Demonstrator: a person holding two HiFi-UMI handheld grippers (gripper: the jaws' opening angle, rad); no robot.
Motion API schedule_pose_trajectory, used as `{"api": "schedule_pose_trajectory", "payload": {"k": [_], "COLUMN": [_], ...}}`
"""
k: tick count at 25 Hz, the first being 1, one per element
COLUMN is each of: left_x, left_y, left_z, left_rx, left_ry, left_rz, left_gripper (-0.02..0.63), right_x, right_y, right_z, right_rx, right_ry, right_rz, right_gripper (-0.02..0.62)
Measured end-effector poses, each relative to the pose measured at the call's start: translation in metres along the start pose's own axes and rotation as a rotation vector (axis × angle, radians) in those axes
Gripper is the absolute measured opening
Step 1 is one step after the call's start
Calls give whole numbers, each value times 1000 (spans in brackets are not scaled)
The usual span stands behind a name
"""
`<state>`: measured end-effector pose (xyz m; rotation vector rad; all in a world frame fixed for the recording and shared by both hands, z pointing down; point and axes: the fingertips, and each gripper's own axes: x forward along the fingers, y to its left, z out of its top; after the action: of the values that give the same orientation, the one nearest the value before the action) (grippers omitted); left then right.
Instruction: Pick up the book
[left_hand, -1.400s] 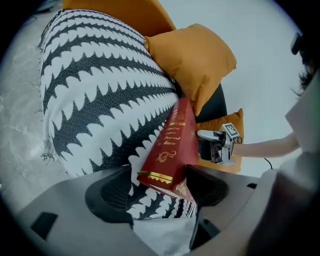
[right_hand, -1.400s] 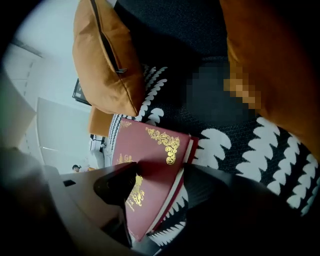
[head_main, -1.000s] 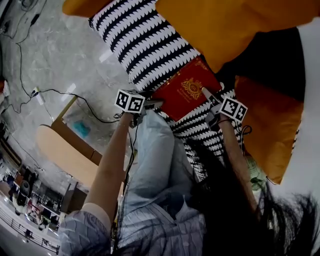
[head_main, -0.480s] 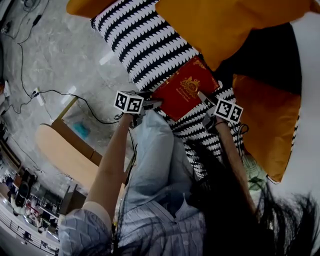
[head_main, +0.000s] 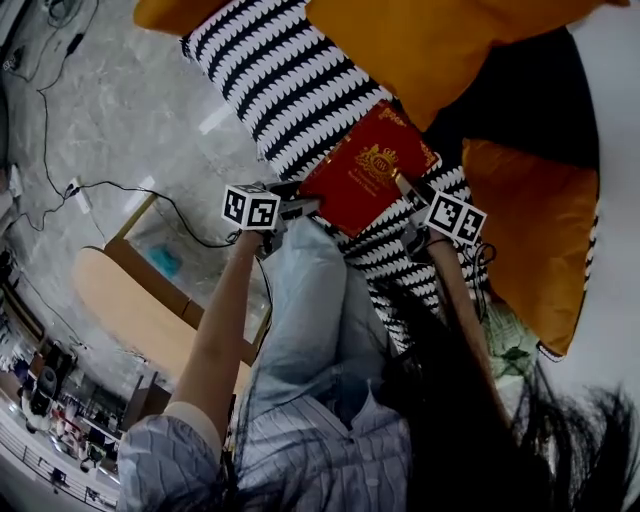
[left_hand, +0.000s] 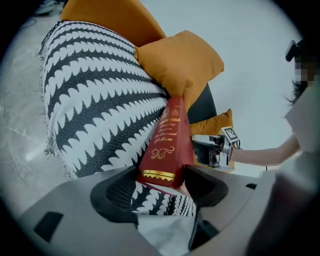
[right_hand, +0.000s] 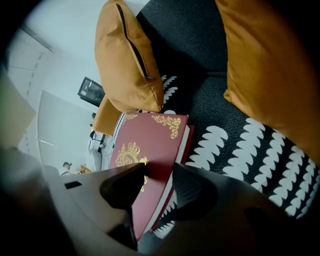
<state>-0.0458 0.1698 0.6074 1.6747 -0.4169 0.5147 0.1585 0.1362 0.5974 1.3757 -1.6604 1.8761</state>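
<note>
The left gripper clamps the book at its spine; the right gripper has just been closing its jaws and now grips the cover edge.

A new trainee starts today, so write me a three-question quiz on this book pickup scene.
1. True or false: only one claw grips the book.
2. The cushions are: A green, B orange, C blue?
3. What pattern is on the cover beneath the book?
Key: 1 false, the left claw and the right claw, whose jaws have just been closing, both clamp it; 2 B; 3 black-and-white jagged stripes.
</note>
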Motion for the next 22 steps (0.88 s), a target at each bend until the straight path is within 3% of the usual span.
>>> {"api": "schedule_pose_trajectory", "payload": {"k": [3,9,15,22], "left_x": [-7,-45,-40,-69], "left_y": [-9,-26,-67,-108], "left_z": [-7,12,-1,18], "left_rx": [11,24,92,152], "left_ry": [13,-10,-109,-192], "left_rz": [4,-36,-37,-64], "left_gripper": [318,318,318,318], "right_x": [-12,-30,-74,-117], "right_y": [6,57,46,85], "right_z": [-6,5,-2,15], "right_rx": [6,-26,-42,-88], "right_ry": [0,-22,-105,-183], "right_rz": [0,-23,12,25], "right_gripper": [180,178,176,173]}}
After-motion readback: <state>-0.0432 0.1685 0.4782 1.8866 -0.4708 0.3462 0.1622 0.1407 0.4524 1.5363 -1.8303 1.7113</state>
